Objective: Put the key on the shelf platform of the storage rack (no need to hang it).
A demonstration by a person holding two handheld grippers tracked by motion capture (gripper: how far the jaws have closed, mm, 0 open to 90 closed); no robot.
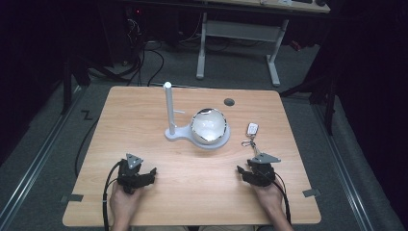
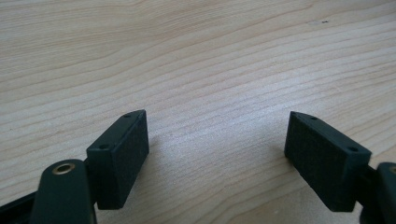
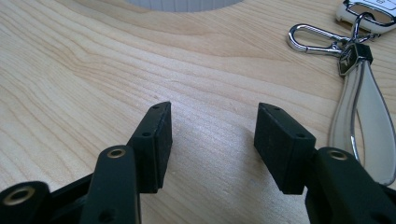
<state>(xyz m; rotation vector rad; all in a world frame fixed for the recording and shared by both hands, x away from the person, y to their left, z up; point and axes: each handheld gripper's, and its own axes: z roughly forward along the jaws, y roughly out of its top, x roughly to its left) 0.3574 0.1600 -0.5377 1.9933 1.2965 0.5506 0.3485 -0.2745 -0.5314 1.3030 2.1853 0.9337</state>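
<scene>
A white stand [image 1: 179, 131] with an upright post [image 1: 168, 107] holds a shiny round bowl [image 1: 209, 126] near the table's middle. A white key fob [image 1: 252, 128] with a ring and strap [image 1: 250, 143] lies to its right. In the right gripper view the carabiner [image 3: 312, 38] and strap [image 3: 366, 116] lie just right of the jaws. My left gripper [image 1: 142, 174] rests near the front left, open over bare wood [image 2: 217, 135]. My right gripper [image 1: 246, 171] rests near the front right, open with nothing between its pads [image 3: 212, 135].
The wooden table [image 1: 144, 115] has a dark round grommet [image 1: 229, 101] at the back. The stand's white base edge [image 3: 182, 4] shows far ahead of the right jaws. A desk frame [image 1: 240, 33] and cables stand on the floor beyond.
</scene>
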